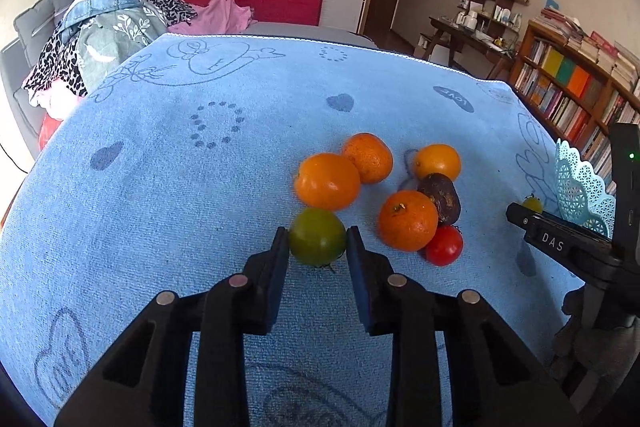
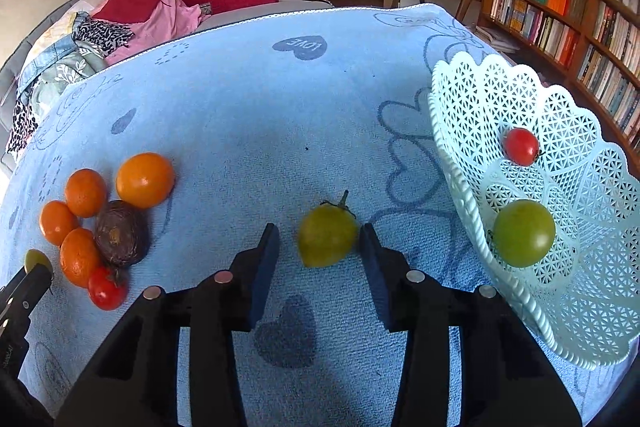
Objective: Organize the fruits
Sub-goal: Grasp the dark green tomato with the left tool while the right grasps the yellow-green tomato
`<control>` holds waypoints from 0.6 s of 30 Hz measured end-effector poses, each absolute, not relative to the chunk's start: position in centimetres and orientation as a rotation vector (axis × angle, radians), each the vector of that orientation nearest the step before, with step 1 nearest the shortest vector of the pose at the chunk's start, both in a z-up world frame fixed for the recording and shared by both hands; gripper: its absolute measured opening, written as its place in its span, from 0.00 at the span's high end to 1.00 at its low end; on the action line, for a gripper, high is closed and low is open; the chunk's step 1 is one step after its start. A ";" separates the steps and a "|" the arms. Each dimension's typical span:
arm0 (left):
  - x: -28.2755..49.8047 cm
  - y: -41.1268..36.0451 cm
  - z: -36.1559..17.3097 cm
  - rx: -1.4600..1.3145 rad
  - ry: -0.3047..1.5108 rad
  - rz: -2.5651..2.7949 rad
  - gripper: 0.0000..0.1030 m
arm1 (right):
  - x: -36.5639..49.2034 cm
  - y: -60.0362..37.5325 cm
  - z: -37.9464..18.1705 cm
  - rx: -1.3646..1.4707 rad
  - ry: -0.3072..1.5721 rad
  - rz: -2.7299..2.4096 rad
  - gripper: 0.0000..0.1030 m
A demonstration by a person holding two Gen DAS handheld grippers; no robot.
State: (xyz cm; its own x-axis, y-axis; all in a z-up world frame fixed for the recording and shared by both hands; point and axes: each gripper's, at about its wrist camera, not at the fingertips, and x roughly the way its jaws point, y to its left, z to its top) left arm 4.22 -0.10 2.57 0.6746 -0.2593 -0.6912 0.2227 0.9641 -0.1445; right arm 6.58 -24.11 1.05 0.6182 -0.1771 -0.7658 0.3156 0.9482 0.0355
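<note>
The left gripper [image 1: 318, 241] is pinching a green tomato [image 1: 317, 242]; the right gripper [image 2: 320, 241], still spread, is straddling a yellow-green tomato [image 2: 327, 241]. Next, each probably goes into the right-hand basket [image 2: 472, 131].

4 oranges [image 1: 327, 181], a dark wrinkled fruit [image 1: 440, 197] and red tomato [image 1: 444, 245] clustered on the desk, 2 green tomatoes [image 2: 327, 241] apart, pale lattice basket [image 2: 472, 99] holding 1 red, 1 green tomato.

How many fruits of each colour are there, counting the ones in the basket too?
Orange fruits: 4
Green tomatoes: 3
Red tomatoes: 2
Dark fruit: 1
Total: 10
</note>
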 end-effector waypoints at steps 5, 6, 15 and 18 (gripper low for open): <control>4.1 -0.1 2.6 -0.047 0.779 -0.266 0.71 | 6.6 -23.1 1.1 0.121 0.847 -0.278 0.73; 4.0 -0.1 2.6 -0.048 0.779 -0.264 0.71 | 6.5 -23.0 1.1 0.116 0.847 -0.270 0.73; 3.9 -0.1 2.7 -0.049 0.770 -0.254 0.71 | 4.4 -22.3 1.8 0.161 0.832 -0.186 0.72; 3.8 -0.1 2.7 -0.049 0.766 -0.253 0.71 | 3.5 -22.1 2.3 0.180 0.824 -0.163 0.72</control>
State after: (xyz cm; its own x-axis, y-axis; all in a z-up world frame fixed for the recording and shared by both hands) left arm 3.85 -0.06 2.71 0.6918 -0.2442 -0.6795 0.2089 0.9685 -0.1354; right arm 3.51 -22.10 2.32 0.6687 -0.0742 -0.7398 0.2138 0.9722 0.0958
